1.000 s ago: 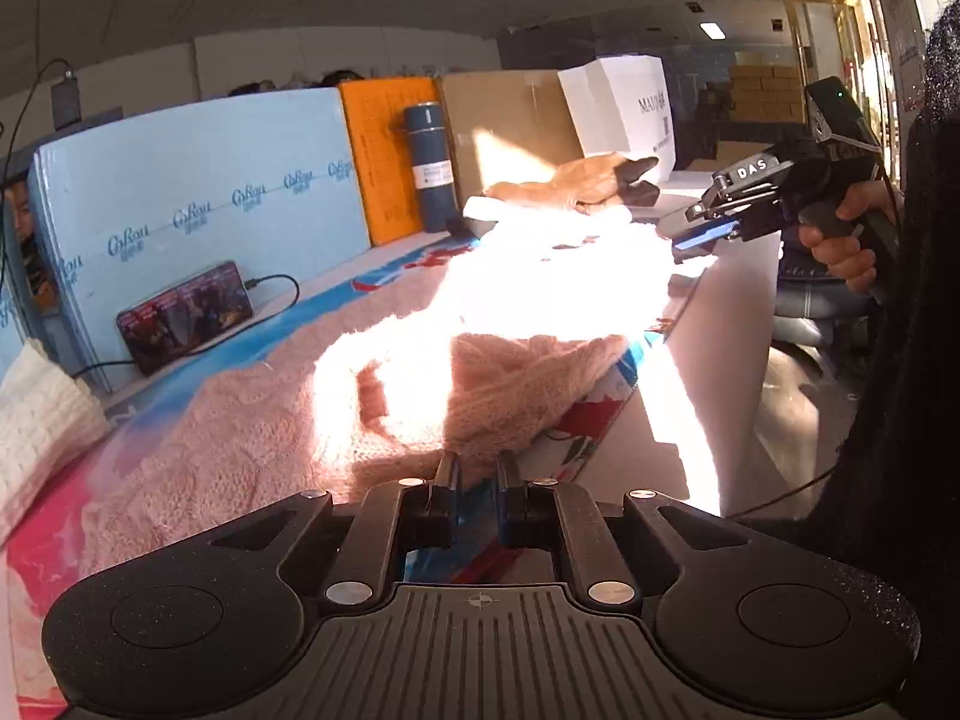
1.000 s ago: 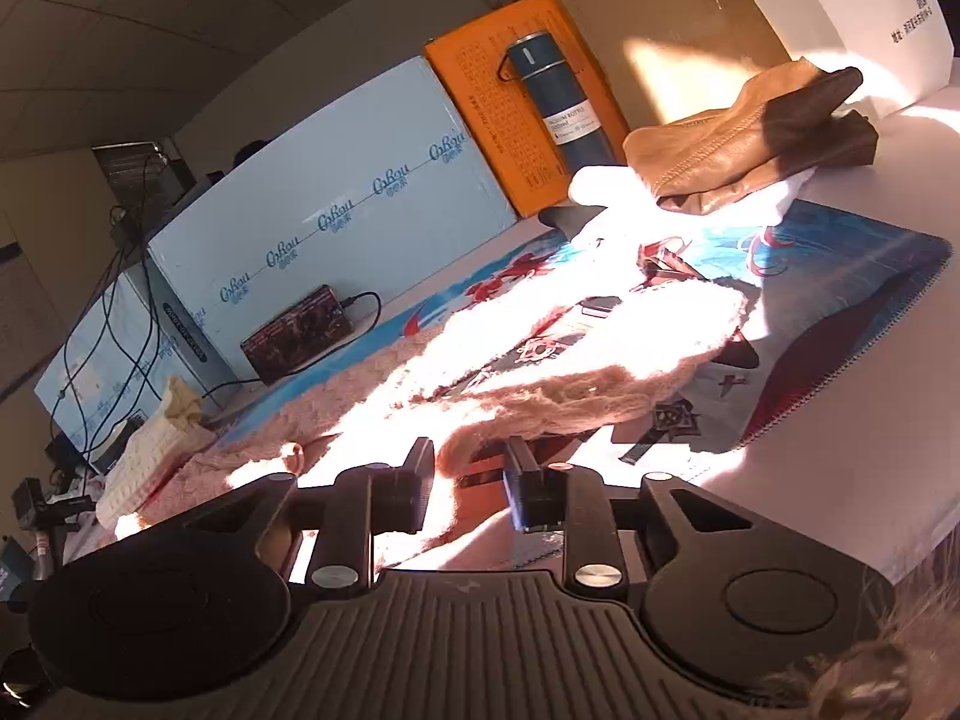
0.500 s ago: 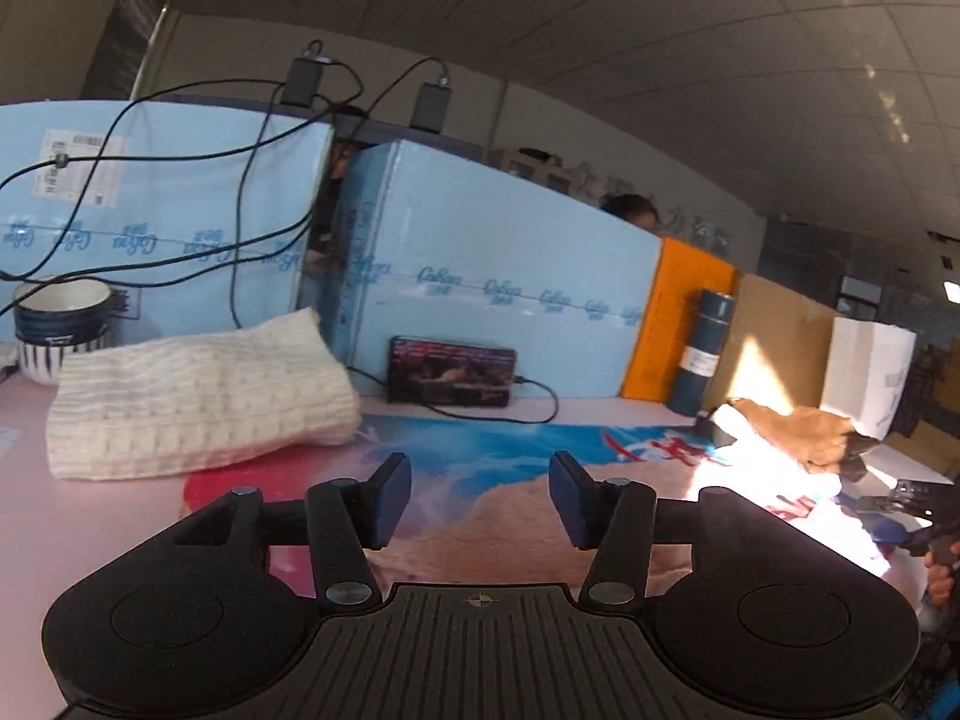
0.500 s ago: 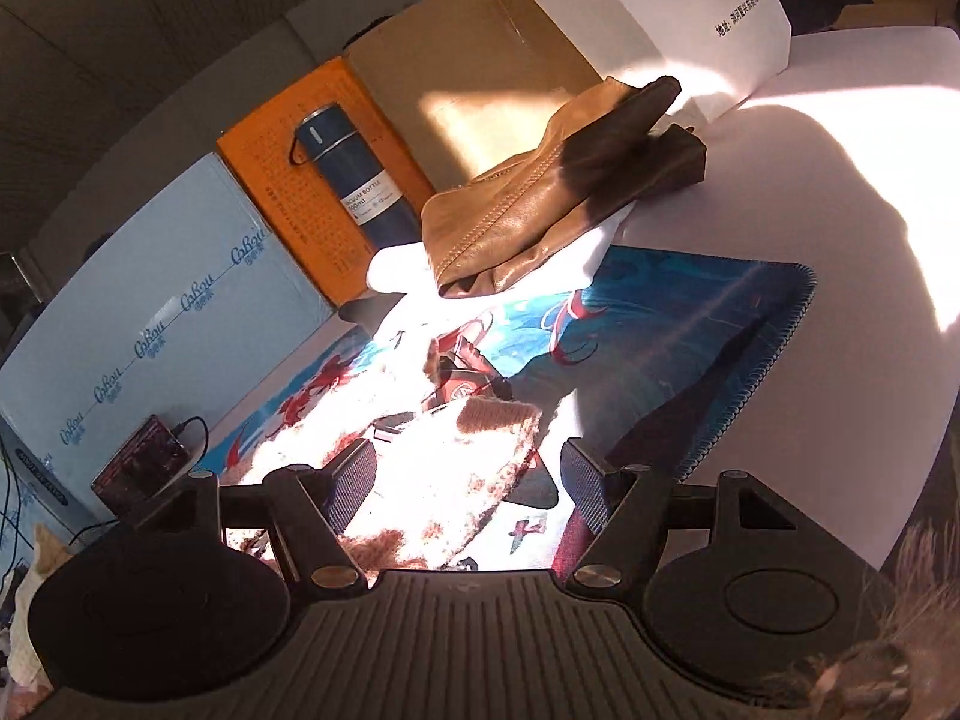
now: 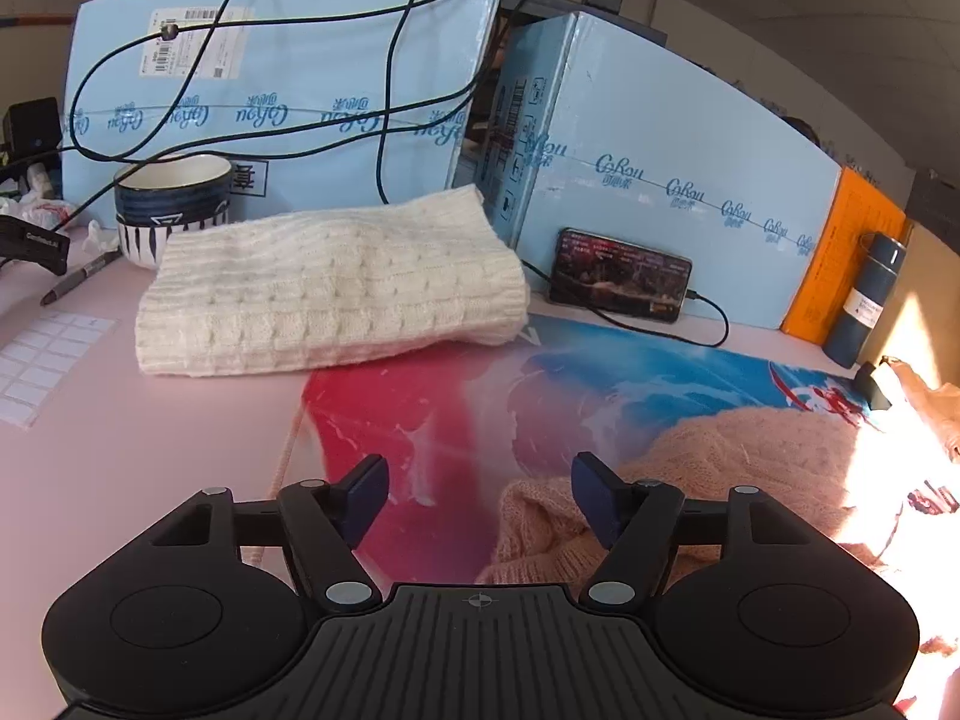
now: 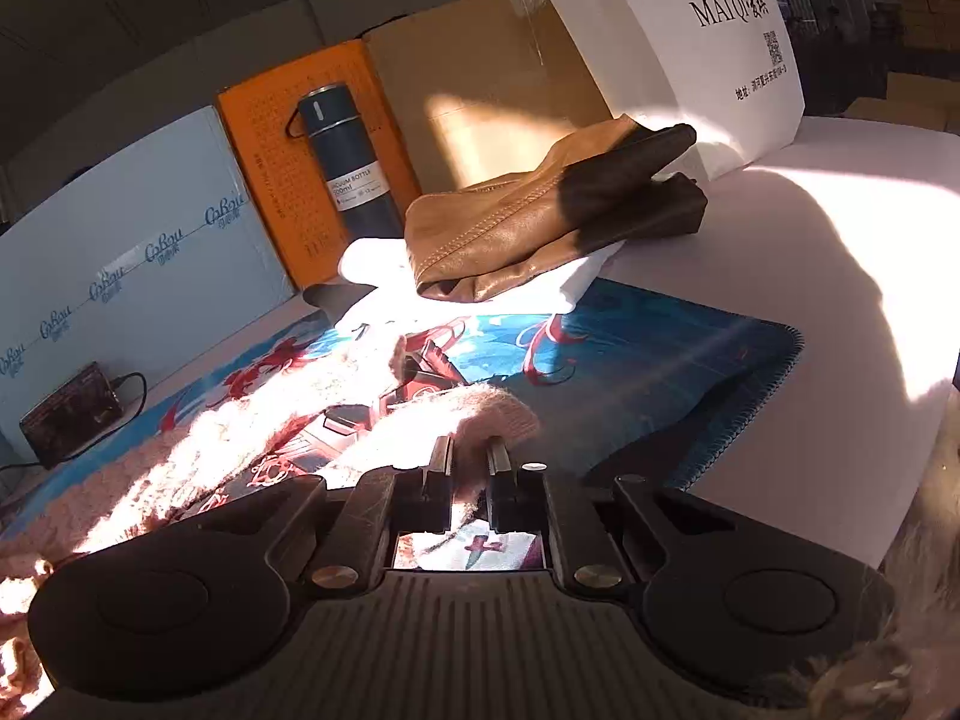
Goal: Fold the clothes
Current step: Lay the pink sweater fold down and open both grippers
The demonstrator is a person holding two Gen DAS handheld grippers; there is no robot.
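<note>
A pink knit sweater [image 5: 738, 468] lies spread on a printed red and blue mat [image 5: 456, 420]; it also shows in the right wrist view [image 6: 198, 450], partly washed out by sunlight. My left gripper [image 5: 480, 489] is open and empty above the mat, its right finger over a bunched edge of the sweater. My right gripper [image 6: 469, 468] is shut on a cuff end of the pink sweater [image 6: 492, 411], low over the mat [image 6: 648, 360].
A folded cream knit [image 5: 330, 294] lies at the mat's far left, next to a striped bowl [image 5: 171, 204] and a pen. A phone [image 5: 621, 276], blue boxes, a dark flask [image 6: 348, 162] and a brown leather garment [image 6: 540, 216] on white cloth line the back.
My right gripper has shut on the sweater's cuff end; it was open half a second ago. My left gripper, shut a second ago, opened wide and swung left toward the cream knit.
</note>
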